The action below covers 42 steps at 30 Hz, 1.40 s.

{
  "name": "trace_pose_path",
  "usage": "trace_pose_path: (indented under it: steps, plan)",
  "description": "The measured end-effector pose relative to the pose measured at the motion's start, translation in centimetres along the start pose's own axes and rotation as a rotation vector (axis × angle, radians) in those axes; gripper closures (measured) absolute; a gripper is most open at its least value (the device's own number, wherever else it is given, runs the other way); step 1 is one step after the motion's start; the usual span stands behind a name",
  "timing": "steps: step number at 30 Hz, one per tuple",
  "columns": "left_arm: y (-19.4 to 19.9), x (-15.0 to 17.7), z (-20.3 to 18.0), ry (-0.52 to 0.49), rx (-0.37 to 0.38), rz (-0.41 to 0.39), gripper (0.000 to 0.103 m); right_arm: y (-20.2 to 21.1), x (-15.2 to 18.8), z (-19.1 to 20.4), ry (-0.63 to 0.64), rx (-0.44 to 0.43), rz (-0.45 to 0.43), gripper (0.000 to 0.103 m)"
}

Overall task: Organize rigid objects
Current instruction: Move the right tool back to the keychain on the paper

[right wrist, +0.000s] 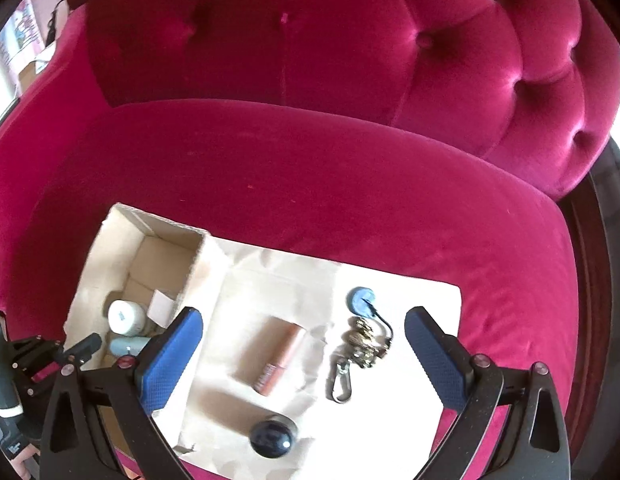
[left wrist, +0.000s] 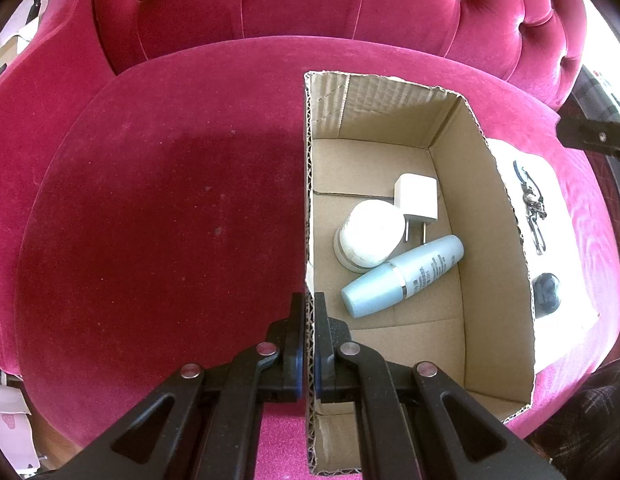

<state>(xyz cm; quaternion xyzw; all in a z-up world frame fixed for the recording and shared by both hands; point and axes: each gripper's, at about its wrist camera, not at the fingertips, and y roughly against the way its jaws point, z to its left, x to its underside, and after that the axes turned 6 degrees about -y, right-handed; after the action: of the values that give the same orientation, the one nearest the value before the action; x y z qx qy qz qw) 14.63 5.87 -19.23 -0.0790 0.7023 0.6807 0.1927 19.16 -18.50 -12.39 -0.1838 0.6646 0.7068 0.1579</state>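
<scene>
My left gripper (left wrist: 308, 312) is shut on the left wall of an open cardboard box (left wrist: 310, 184) on a red velvet sofa seat. In the box lie a white jar (left wrist: 369, 236), a white charger plug (left wrist: 415, 200) and a light blue bottle (left wrist: 401, 276). My right gripper (right wrist: 302, 332) is open and empty above a white sheet (right wrist: 409, 360) beside the box (right wrist: 190, 264). On the sheet lie a pink tube (right wrist: 276, 354), a keychain (right wrist: 359, 344) with a blue tag (right wrist: 361, 300) and a dark round object (right wrist: 272, 436).
The tufted sofa back (left wrist: 310, 0) rises behind the seat. Bare seat cushion (left wrist: 170, 200) lies left of the box. The keychain (left wrist: 529, 208) and dark round object (left wrist: 546, 288) show right of the box in the left wrist view.
</scene>
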Motion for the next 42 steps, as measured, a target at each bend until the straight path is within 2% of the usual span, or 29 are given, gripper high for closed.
trace_pose_path:
  steps: [10,20,42]
  plan:
    - [0.0,0.0,0.0,-0.001,0.0,0.0,0.1,0.2,2.2,-3.5,-0.071,0.035,0.018,0.0]
    - [0.0,0.0,0.0,-0.001,-0.001,0.0,0.1,-1.3,4.5,-5.9,-0.115,0.076,0.035,0.0]
    - [0.0,0.0,0.2,-0.003,0.0,0.002,0.1,-6.5,6.0,-7.9,-0.158,0.053,0.038,0.0]
